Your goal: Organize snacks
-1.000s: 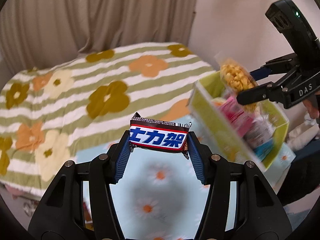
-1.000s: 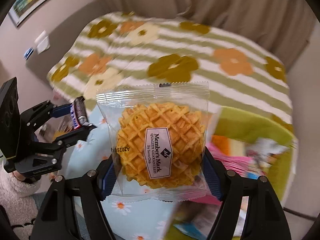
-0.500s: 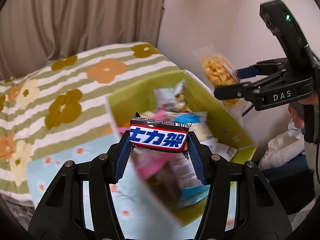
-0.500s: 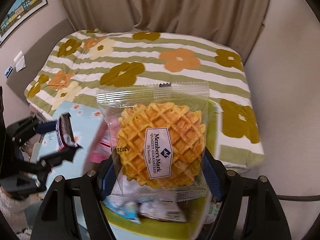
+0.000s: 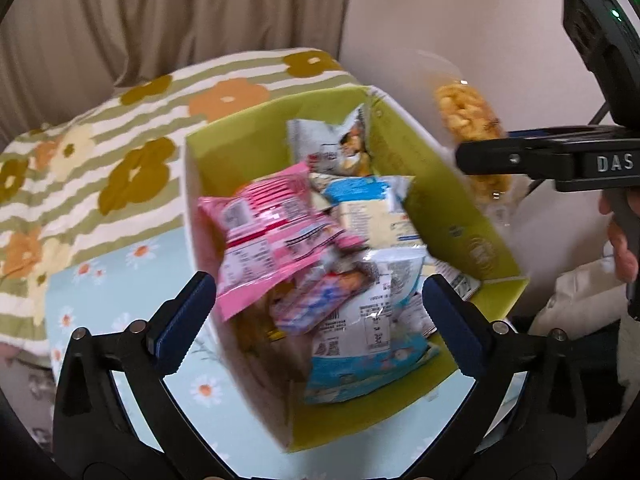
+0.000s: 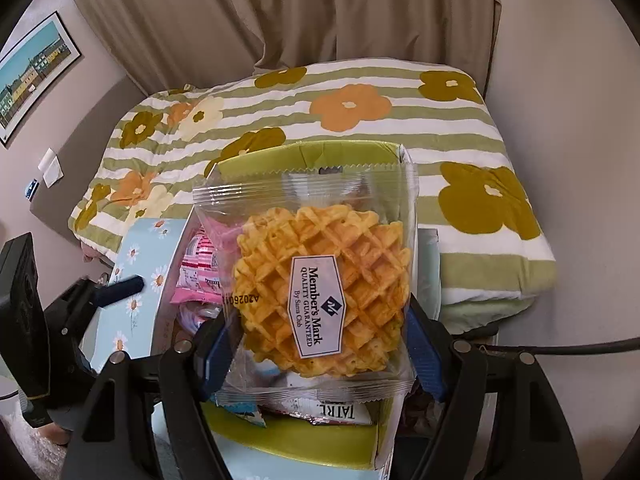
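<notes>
Right hand-held gripper [image 6: 320,344] clamps waffle packet [image 6: 316,280] above snack box [image 6: 304,160].

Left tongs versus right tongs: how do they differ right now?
The left tongs are opening with nothing between the pads; the right tongs grip a clear-wrapped waffle. The left stand spread wide, the right narrower around the packet. Both have blue pads and point down at the green snack box.
</notes>
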Demonstrator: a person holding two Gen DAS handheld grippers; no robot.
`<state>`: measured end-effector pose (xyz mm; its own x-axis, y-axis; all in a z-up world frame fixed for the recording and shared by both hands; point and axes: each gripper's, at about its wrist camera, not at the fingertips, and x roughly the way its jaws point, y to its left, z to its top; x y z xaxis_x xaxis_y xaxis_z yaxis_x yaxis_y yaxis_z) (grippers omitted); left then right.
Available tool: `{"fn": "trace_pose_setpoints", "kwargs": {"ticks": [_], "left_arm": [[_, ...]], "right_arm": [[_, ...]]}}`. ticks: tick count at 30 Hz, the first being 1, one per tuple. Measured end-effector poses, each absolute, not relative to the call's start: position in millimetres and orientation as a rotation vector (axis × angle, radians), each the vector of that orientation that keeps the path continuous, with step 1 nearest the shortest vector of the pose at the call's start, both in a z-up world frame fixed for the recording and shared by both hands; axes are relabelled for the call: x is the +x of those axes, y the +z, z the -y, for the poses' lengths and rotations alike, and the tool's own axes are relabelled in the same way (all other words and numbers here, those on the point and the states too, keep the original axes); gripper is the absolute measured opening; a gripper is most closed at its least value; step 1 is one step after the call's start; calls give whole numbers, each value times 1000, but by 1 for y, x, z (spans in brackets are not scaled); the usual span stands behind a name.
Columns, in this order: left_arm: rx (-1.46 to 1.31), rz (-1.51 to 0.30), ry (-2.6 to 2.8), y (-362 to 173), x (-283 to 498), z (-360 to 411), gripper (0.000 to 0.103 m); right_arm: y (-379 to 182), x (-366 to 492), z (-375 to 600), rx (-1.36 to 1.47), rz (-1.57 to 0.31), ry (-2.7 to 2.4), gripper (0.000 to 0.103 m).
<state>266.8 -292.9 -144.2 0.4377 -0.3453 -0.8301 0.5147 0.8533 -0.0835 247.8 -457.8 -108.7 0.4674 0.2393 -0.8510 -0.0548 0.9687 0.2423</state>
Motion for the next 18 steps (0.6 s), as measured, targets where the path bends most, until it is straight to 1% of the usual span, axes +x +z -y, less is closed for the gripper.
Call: {"fn": "trace_pose_setpoints", "kwargs": {"ticks": [5, 11, 14, 15, 16, 17, 18], "left_arm": [[150, -985, -505, -144, 261, 275, 102], [129, -985, -474, -144, 260, 266, 102], [132, -985, -444, -144, 260, 262, 102], [137, -987, -433, -144, 259, 261, 102], [142, -988, -420, -144, 259, 259, 102], [151, -992, -402, -144, 259, 256, 102], [155, -995, -390, -144, 259, 254, 102]], "right_arm": [[-109, 240, 460, 226, -1064, 199, 71], [-122, 243, 452, 244, -1116, 207, 71], [-134, 247, 449, 255, -1154, 208, 74], [-137, 247, 449, 249, -1159, 201, 81], [-139, 247, 448, 236, -1157, 193, 95], [-140, 247, 448, 221, -1148, 178, 100], [-141, 246, 448, 212, -1141, 165, 102]]}}
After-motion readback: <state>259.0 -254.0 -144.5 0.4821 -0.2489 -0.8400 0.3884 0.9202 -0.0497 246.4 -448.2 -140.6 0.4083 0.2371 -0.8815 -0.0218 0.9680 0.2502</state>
